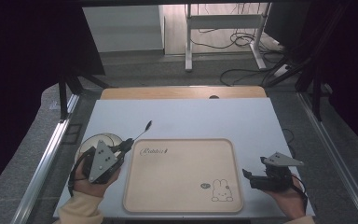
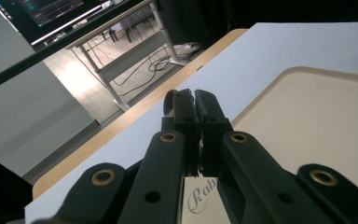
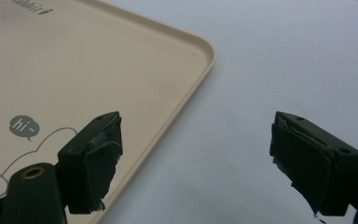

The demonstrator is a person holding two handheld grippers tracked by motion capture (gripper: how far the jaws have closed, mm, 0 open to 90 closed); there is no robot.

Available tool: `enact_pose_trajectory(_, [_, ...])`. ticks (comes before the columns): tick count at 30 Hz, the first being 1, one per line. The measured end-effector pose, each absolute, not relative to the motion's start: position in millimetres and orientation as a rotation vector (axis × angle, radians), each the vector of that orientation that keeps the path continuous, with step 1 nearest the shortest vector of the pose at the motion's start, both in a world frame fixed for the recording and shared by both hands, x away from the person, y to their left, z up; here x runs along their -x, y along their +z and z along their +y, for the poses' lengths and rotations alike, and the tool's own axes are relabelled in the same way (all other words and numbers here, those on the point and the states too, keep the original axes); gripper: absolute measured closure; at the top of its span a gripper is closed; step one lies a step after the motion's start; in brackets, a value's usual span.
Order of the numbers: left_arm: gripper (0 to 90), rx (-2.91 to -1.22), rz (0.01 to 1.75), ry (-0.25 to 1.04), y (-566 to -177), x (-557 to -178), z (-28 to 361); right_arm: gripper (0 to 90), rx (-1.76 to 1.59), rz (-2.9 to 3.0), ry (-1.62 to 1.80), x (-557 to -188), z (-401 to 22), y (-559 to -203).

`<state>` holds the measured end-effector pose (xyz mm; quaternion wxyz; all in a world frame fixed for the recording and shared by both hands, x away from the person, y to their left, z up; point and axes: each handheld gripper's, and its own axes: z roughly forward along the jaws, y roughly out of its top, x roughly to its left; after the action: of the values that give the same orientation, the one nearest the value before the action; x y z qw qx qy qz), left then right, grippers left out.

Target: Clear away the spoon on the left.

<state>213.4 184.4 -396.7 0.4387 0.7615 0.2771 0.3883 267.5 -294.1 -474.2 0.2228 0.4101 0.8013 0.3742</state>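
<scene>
A beige tray (image 1: 182, 140) with a rabbit drawing (image 1: 222, 191) lies in the middle of the pale table (image 1: 191, 116), and nothing lies on it. My left gripper (image 1: 127, 144) is at the tray's near-left corner. Its jaws are shut (image 2: 196, 95) on a thin black utensil (image 1: 143, 129) that sticks out up and to the right over the table; its rounded end (image 2: 169, 99) peeks beside the jaw tips. My right gripper (image 1: 254, 168) hangs just right of the tray, open (image 3: 196, 158), with nothing between its fingers.
A round clear dish (image 1: 103, 138) sits on the table under the left hand. The tray rim (image 3: 204, 56) runs past the right gripper's left jaw. Beyond the table's wooden far edge (image 1: 182, 92) stand a desk frame and floor cables.
</scene>
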Motion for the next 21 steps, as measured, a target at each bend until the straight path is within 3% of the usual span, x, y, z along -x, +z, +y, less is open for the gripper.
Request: enact_pose_trajectory(21, [89.8,-1.942,0.652,0.937,-408.3,-222.1,166.6,17.2,-1.120,2.220,1.035,-267.0,-294.3,-474.6])
